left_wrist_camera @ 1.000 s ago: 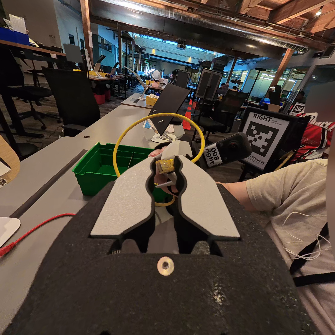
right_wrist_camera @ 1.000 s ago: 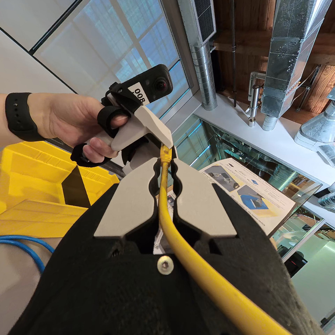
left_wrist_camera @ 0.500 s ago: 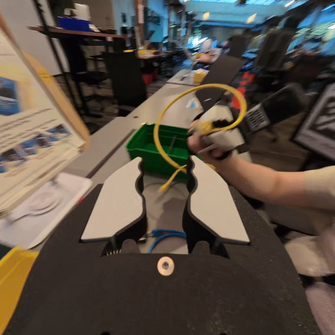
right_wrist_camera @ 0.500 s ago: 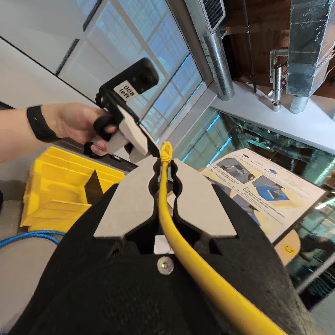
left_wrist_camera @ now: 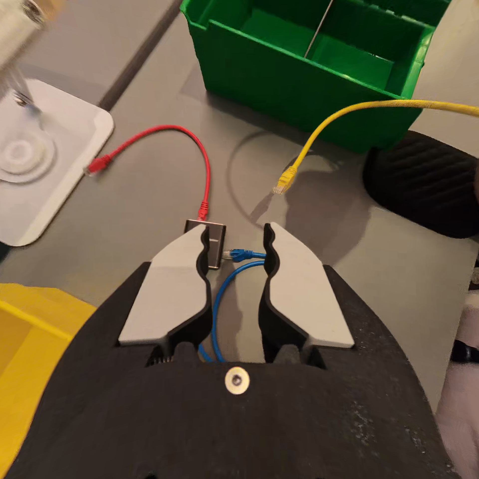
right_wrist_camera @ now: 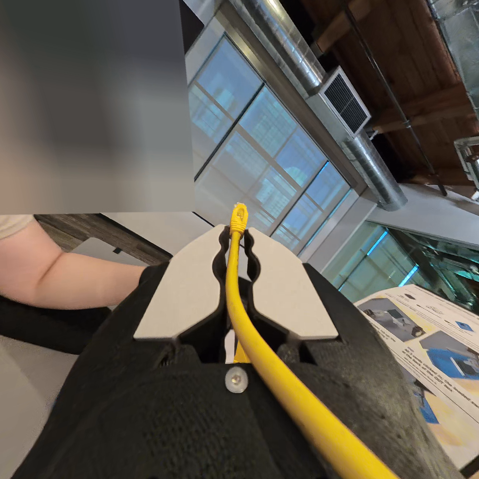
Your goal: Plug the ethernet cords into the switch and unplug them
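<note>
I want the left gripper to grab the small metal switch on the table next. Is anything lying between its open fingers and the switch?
Nearly clear. The left gripper is open over the switch, whose left part its left finger covers. The blue cord's plug lies between the fingers at the switch's right side; whether it is plugged in is unclear.

Left finger covers part of the switch

Grey table, tall windows, steel ducts under timber ceiling
</note>
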Demonstrator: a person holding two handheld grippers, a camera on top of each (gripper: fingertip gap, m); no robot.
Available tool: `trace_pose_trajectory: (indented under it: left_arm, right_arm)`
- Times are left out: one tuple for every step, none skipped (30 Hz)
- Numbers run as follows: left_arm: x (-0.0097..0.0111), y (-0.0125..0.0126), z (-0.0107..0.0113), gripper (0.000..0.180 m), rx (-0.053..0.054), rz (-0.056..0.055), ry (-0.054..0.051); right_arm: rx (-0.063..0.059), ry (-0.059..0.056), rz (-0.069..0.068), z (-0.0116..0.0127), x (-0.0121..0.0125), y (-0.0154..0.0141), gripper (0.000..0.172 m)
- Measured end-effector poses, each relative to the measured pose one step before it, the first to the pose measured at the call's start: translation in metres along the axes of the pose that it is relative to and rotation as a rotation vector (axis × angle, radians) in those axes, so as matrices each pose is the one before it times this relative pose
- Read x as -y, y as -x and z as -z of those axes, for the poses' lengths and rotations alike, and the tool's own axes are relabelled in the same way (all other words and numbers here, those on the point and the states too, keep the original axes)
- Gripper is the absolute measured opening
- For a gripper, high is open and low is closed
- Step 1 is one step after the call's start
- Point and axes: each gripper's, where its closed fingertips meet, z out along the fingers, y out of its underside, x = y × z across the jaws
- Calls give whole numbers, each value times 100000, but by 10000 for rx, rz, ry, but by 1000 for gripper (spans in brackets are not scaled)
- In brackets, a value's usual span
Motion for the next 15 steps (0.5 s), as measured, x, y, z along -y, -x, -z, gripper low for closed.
trace_pose_trajectory:
  left_arm:
    - [-172,-223,-715,39,-66,57,158]
    - [-352,-13,-699,40,90,-70,272]
    - [-566,234,-700,43,273,-190,404]
    - [-682,493,-710,43,445,-254,483]
    - [-742,663,-703,42,555,-258,537]
    - [-676,660,-722,42,541,-200,521]
    - [-551,370,-740,42,341,-165,481]
    - [-530,-86,-708,42,24,-95,485]
    - [-467,-368,-706,41,-226,-23,477]
    - [-165,-257,-638,41,-191,-100,335]
    - [-17,147,-467,44,52,-195,226]
    - [-143,397,-333,46,170,-185,275]
    - [-117,392,-277,48,106,-177,308]
    - [105,280,-280,51,-6,-217,163]
    - [185,226,-314,53,-96,-172,69]
  right_arm:
    - [174,-69,-43,292,384,118,11]
    - [119,-27,-35,294,345,62,11]
    - [69,-27,4,316,318,12,12]
    - [150,-55,-40,284,355,126,11]
    - [137,-86,-58,256,369,114,11]
    - [59,-102,1,205,348,28,11]
    - [47,-104,22,170,293,17,11]
    - [69,-66,9,104,204,46,11]
    - [77,12,22,45,52,56,11]
    - [73,37,63,17,0,108,11]
    - [77,29,59,13,-11,139,12]
    - [98,-11,13,12,37,163,12]
    - [99,-31,-32,10,71,152,11]
    - [79,-61,-26,16,112,111,11]
    - [94,-82,-39,17,135,125,11]
